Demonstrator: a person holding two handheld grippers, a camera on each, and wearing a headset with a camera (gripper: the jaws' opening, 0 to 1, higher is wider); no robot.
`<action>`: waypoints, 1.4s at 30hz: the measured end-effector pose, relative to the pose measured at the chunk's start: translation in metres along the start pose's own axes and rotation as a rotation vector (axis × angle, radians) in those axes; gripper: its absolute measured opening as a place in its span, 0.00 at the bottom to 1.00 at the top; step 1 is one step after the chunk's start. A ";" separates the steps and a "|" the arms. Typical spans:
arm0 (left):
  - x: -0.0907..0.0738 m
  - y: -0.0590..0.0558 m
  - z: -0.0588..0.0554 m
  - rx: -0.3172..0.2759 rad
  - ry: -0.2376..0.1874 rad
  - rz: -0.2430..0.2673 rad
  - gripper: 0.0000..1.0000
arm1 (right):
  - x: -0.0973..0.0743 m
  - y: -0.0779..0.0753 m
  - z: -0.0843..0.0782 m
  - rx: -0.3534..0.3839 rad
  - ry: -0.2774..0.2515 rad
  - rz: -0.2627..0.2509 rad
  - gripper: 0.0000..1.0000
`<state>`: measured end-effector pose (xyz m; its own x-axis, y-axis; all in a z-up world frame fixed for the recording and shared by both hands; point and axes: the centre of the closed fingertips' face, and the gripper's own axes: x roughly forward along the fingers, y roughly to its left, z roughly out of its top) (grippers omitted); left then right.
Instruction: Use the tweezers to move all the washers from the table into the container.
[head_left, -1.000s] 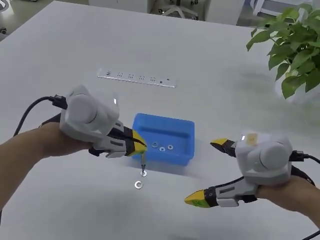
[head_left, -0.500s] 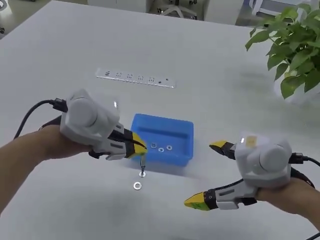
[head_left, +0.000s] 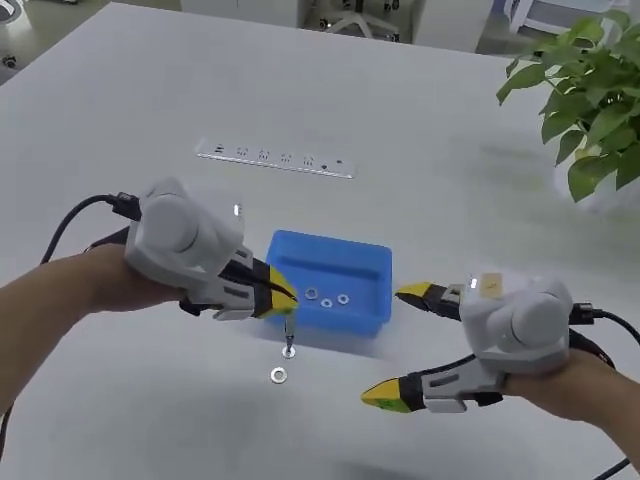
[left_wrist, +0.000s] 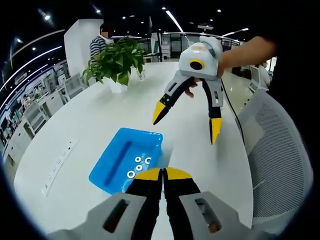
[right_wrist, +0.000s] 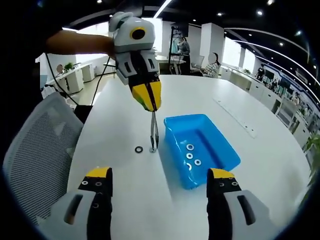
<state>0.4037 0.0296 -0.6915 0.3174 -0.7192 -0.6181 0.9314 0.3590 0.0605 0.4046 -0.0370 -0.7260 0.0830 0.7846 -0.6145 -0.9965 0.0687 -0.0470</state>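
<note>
One loose washer (head_left: 278, 375) lies flat on the white table (head_left: 150, 100), just in front of the blue container (head_left: 352, 322). Three washers (head_left: 327, 297) already sit inside it in a short row. The tweezers (head_left: 288, 335) hang almost straight down, with their tips on the table between that loose washer and the container's near wall. A small pale glint at the tips may be a second washer. I cannot tell whether it is pinched.

My left gripper (head_left: 285, 296) is clenched on the top of the tweezers, its yellow tips pressed together. In the right gripper view the tweezers (right_wrist: 153, 131) drop from those tips, with the loose washer (right_wrist: 138, 149) just beside their points. My right gripper (head_left: 385, 345) hovers to the side of the container, jaws spread wide and carrying nothing.

I judge the task to be past halfway and the step in hand to be a pick-up at the table. Next, I need to squeeze the tips firmly on a washer's rim, lift it clear of the container wall, carry it over and release.

Farther back on the table lie a power strip (head_left: 275, 160) and a potted plant (head_left: 590, 100).
</note>
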 end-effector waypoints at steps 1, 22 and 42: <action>0.000 0.000 0.000 0.003 0.000 -0.006 0.05 | 0.002 0.001 0.002 -0.005 -0.002 0.010 0.75; 0.000 -0.007 0.000 0.060 0.035 -0.134 0.05 | 0.055 0.022 0.019 -0.186 0.014 0.179 0.38; 0.000 -0.007 -0.001 0.077 0.028 -0.175 0.05 | 0.089 0.016 0.026 -0.253 0.040 0.197 0.19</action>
<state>0.3965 0.0280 -0.6925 0.1454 -0.7494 -0.6460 0.9831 0.1827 0.0093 0.3962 0.0505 -0.7610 -0.1074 0.7422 -0.6615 -0.9636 -0.2415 -0.1145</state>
